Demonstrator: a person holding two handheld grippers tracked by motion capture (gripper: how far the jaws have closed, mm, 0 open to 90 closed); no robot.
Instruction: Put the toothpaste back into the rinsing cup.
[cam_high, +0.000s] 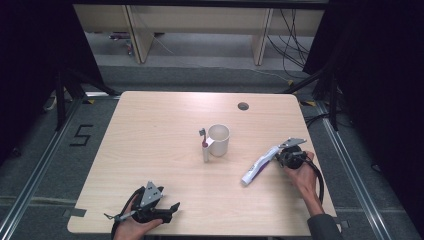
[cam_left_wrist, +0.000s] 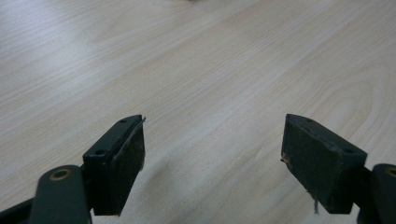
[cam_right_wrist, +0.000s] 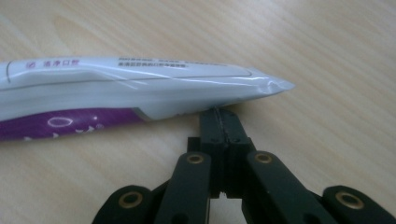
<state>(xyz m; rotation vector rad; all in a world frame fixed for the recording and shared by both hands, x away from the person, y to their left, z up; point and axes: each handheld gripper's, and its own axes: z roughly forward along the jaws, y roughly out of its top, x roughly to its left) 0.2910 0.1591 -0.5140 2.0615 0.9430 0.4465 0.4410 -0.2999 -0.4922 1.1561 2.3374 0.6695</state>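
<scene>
A white and purple toothpaste tube (cam_high: 258, 166) lies slanted at the table's right side, cap end toward me. My right gripper (cam_high: 276, 154) is shut, and in the right gripper view its jaws (cam_right_wrist: 218, 114) meet on the lower edge of the tube's (cam_right_wrist: 140, 88) flat crimped tail. A white mug (cam_high: 219, 139) stands at the table's middle, with a toothbrush (cam_high: 204, 147) upright against its left side. My left gripper (cam_high: 170, 211) rests near the front left edge. In the left gripper view it (cam_left_wrist: 212, 135) stands open over bare wood, nothing between the pads.
The light wooden table (cam_high: 150, 130) has a round cable hole (cam_high: 243, 106) at its back right. Black frames and cables stand beyond the table's far edge and sides.
</scene>
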